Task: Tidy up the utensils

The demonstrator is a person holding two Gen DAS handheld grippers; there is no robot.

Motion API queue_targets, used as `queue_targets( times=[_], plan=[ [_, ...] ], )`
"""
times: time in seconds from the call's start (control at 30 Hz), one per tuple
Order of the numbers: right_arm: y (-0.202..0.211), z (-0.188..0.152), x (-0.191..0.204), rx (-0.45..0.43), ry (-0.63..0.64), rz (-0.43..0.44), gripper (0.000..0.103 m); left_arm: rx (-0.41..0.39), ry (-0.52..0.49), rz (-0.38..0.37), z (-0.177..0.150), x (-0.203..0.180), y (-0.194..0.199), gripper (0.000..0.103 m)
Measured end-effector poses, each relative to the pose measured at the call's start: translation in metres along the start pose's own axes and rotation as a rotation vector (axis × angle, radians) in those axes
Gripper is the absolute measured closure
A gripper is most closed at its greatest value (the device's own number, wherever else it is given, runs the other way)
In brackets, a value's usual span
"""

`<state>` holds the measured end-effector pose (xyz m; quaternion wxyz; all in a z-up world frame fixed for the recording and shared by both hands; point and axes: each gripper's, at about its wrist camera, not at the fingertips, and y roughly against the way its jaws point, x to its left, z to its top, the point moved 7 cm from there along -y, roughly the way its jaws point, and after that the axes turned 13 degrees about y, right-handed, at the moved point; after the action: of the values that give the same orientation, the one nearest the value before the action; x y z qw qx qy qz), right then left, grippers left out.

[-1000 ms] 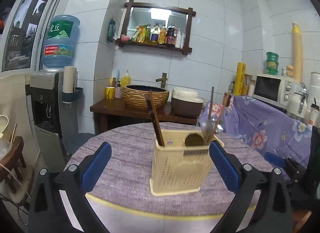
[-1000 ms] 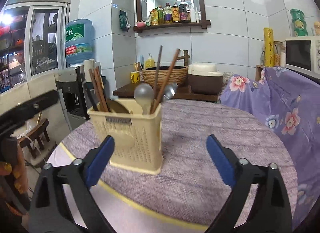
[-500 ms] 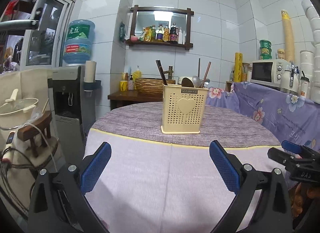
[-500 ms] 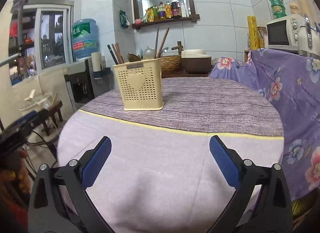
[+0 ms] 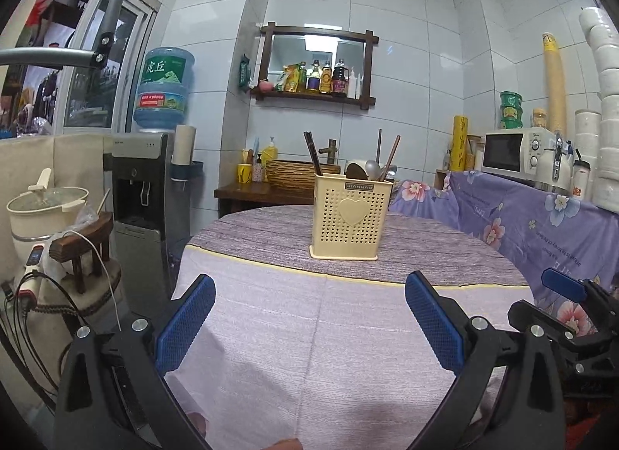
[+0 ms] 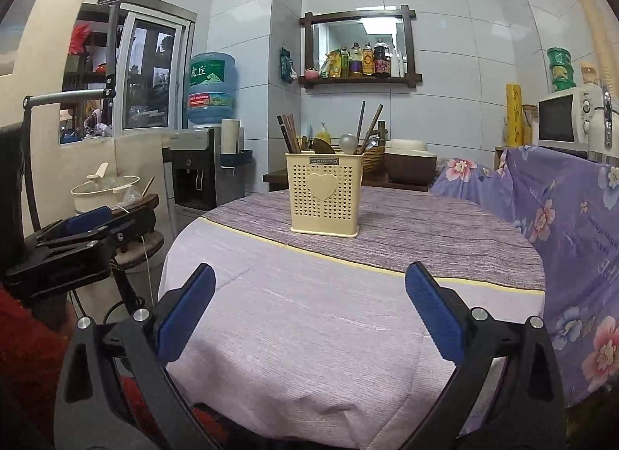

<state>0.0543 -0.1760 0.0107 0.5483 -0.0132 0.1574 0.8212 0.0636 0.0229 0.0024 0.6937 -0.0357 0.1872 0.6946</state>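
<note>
A cream perforated utensil holder (image 5: 349, 215) with a heart on its front stands on the round table (image 5: 271, 318); it also shows in the right wrist view (image 6: 324, 194). It holds dark chopsticks (image 5: 312, 154), spoons (image 5: 373, 170) and wooden sticks (image 6: 372, 125). My left gripper (image 5: 309, 320) is open and empty, low over the table's near edge, well short of the holder. My right gripper (image 6: 309, 318) is open and empty, also back at the near edge.
A water dispenser (image 5: 149, 194) with a blue bottle stands left of the table. A purple floral cloth (image 5: 541, 225) covers the counter at right, with a microwave (image 5: 514, 150) on it. A pot on a stool (image 5: 46, 210) is at far left. A wall shelf (image 5: 315, 80) holds bottles.
Both grippers have pulled back from the holder to the table's near edge and dropped lower. The holder now looks smaller and farther. Both stay open and empty.
</note>
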Motion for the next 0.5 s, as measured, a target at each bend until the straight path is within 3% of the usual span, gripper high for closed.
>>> queue_targets(
  times=[0.5],
  plan=[
    [-0.0033,0.0016,-0.0027,0.001,-0.001,0.000,0.006,0.003,0.003,-0.021,-0.0025,-0.0013,0.0022,0.005]
  ],
)
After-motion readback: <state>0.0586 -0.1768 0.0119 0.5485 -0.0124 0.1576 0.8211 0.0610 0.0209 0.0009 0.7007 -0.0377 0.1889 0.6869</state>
